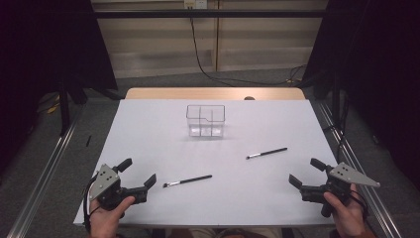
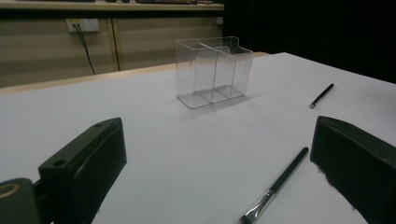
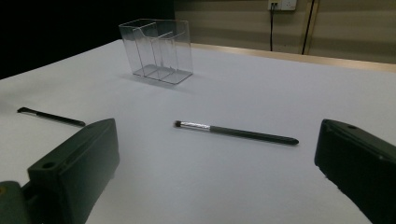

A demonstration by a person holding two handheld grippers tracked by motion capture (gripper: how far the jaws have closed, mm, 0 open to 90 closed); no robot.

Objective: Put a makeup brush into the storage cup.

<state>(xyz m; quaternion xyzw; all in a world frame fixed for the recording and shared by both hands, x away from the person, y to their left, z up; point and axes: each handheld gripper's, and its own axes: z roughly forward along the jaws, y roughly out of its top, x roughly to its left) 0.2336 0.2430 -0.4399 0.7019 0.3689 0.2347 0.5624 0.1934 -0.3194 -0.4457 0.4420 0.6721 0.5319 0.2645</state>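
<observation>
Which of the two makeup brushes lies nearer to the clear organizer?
The right-hand makeup brush, ahead of the right gripper. The other brush lies closer to the person, by the left gripper.

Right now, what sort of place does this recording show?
Probably a lab recording station, not a home. A white-covered table stands between dark curtains, with metal rails along its sides, and bears a clear organizer and two brushes.
</observation>
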